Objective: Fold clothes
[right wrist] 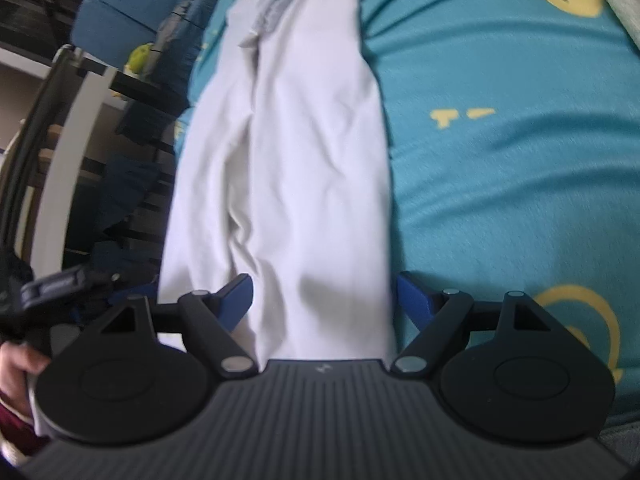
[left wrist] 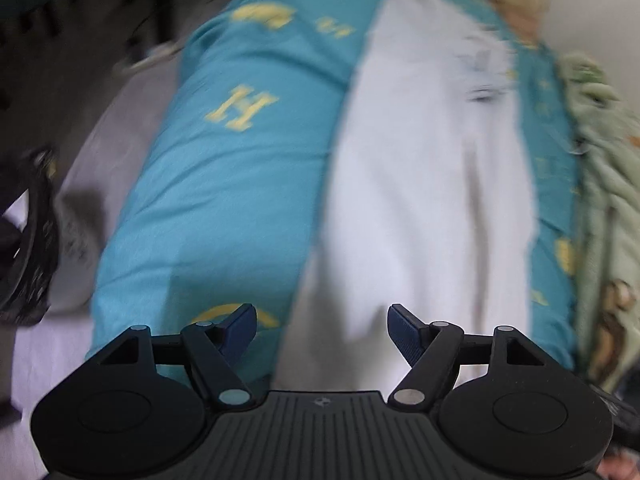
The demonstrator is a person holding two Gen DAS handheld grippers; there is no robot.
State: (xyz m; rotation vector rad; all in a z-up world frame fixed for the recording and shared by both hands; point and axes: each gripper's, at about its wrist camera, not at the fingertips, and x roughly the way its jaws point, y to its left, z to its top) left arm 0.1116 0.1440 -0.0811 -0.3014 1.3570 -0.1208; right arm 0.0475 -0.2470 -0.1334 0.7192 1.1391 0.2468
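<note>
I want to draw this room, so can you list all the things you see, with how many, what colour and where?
garment: one, white, lying long on the sheet, between both grippers' fingers
sheet: one, teal with yellow prints, covering the bed
blanket: one, pale green, at the bed's right edge in the left wrist view
chair: one, blue, past the bed at upper left in the right wrist view
toy: one, yellow-green, on the dark shelf below the chair
left gripper: one, black with blue fingers, open above the garment
right gripper: one, black with blue fingers, open around the garment
hand: one, at the lower left edge, right wrist view
</note>
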